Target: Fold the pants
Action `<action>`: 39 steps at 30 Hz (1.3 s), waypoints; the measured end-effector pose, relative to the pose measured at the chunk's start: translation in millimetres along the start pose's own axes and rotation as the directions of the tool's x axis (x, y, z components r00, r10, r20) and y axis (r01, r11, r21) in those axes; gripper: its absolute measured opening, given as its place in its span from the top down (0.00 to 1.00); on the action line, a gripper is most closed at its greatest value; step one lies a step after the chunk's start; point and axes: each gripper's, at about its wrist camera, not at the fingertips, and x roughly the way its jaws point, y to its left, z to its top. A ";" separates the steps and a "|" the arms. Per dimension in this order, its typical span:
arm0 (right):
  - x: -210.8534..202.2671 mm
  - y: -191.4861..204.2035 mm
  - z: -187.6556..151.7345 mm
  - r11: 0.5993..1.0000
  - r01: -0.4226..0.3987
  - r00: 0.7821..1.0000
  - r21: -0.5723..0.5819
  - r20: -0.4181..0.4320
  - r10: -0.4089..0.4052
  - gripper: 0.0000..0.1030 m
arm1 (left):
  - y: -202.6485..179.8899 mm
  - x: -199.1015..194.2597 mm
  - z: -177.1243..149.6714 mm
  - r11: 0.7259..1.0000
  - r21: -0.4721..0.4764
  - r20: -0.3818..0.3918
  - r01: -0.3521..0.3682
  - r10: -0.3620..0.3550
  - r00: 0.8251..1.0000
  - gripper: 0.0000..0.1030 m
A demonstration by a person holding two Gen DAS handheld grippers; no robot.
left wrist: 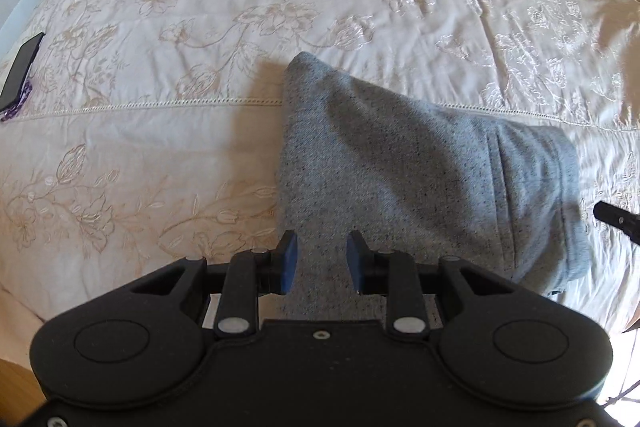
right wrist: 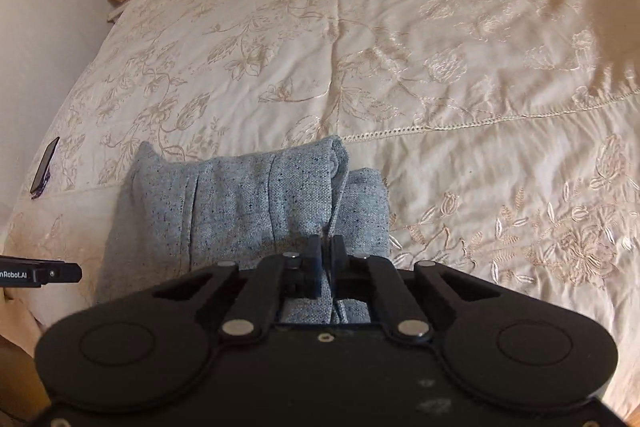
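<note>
On the bedspread [right wrist: 440, 27], near its front edge, the grey pants [left wrist: 400, 163] lie folded, long axis left-right. Right gripper [right wrist: 326, 259] is pinched closed on their right-hand fold; left gripper [left wrist: 322, 261] hovers parted, empty, over the left end.

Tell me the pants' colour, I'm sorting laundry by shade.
The pants are light grey-blue with dark flecks, clearest in the right wrist view.

A cream embroidered bedspread [left wrist: 200, 7] — folded grey pants [left wrist: 420, 167] near its foot, dark phone [left wrist: 22, 71] at its edge.
</note>
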 end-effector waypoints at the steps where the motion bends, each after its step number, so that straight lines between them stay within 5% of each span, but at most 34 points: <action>1: 3.7 -5.4 -4.4 1.000 0.031 0.999 0.004 -0.027 -0.031 0.99 | -3.4 4.3 4.9 1.000 0.011 0.003 0.003 -0.003 1.000 0.64; 4: 11.7 -12.2 -12.4 0.991 0.130 0.989 -0.009 -0.069 -0.130 0.98 | -16.6 16.1 19.9 0.997 0.070 0.004 0.011 -0.011 1.000 0.64; 8: -10.1 25.4 7.3 0.990 0.043 0.994 -0.137 0.105 -0.029 0.76 | -26.8 25.3 44.1 0.994 0.100 0.054 0.047 -0.053 0.997 0.64; 11: 9.6 58.0 23.4 0.970 0.008 0.994 -0.243 0.109 0.019 0.77 | -28.1 51.0 66.1 0.994 0.070 0.042 0.079 -0.082 0.996 0.59; 15: 57.5 78.0 33.6 0.955 0.006 0.998 -0.298 0.055 0.011 0.78 | -30.2 117.9 87.9 0.998 0.063 -0.068 0.022 -0.017 0.998 0.59; 19: 82.6 78.1 33.1 0.948 0.031 1.000 -0.317 0.015 -0.028 0.78 | -34.0 112.1 92.6 0.992 0.127 -0.051 0.024 -0.018 0.999 0.59; 23: 48.4 74.6 22.2 0.951 0.020 0.998 -0.308 0.066 0.001 0.77 | -7.8 54.9 67.7 0.997 0.063 0.060 0.050 -0.054 0.997 0.57; 26: 34.5 62.5 -11.2 0.943 0.061 0.998 -0.326 0.041 -0.050 0.73 | 4.6 45.2 24.3 0.999 0.035 0.020 0.042 -0.042 0.999 0.45; 29: 39.2 39.9 -51.3 0.952 0.057 0.996 -0.300 -0.048 -0.074 0.71 | 3.0 71.3 -25.9 0.994 0.106 -0.111 0.004 0.008 0.994 0.42; 31: 35.6 31.2 -62.7 0.960 0.034 0.997 -0.279 -0.061 -0.053 0.69 | 3.3 68.7 -42.0 0.994 0.107 -0.057 -0.029 0.036 0.998 0.40; 37: 15.1 1.9 -41.7 0.988 -0.030 0.999 -0.150 0.038 0.036 0.58 | 15.7 40.5 -19.3 0.999 -0.029 0.007 0.016 -0.016 1.000 0.44; 39: 25.4 -12.8 -30.1 0.994 -0.067 0.998 -0.092 -0.008 0.067 0.56 | 15.2 41.8 -9.2 1.000 -0.026 0.024 -0.003 0.004 1.000 0.43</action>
